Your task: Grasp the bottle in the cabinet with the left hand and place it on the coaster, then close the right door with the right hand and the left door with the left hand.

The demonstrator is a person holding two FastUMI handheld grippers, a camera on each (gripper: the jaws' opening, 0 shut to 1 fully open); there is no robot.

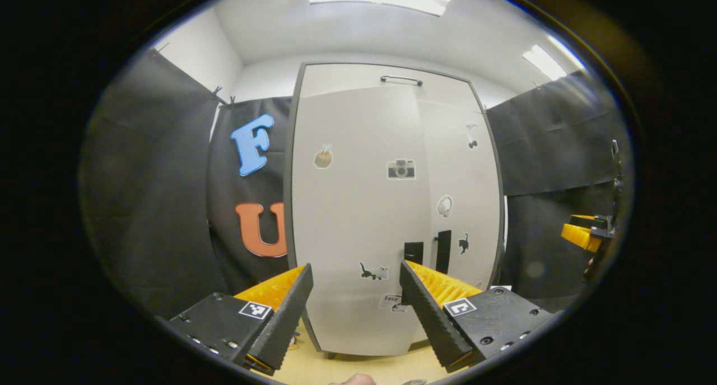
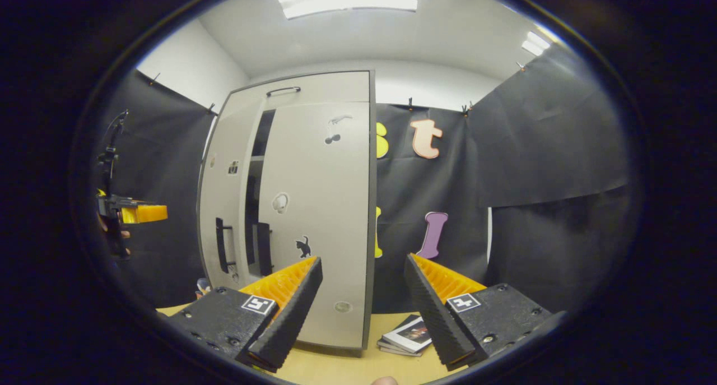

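The tall pale cabinet [image 1: 358, 121] stands straight ahead of my left gripper [image 1: 355, 266], which is open with nothing between its fingers. Its left door [image 1: 353, 205] and right door [image 1: 462, 194] carry dark handles near the middle seam. In the right gripper view a dark gap [image 2: 253, 194] shows between the left door [image 2: 221, 205] and the right door [image 2: 316, 205]. My right gripper [image 2: 364, 259] is open and empty, off the cabinet's right front corner. Each gripper appears far off in the other's view, the right gripper [image 1: 582, 235] and the left gripper [image 2: 137, 212], held by a hand.
The cabinet stands on a light wooden table [image 2: 347, 368]. A small stack of booklets [image 2: 409, 335] lies to the right of the cabinet's base. A small coloured item [image 2: 203, 287] sits by its left foot. Black cloth walls close the booth on all sides.
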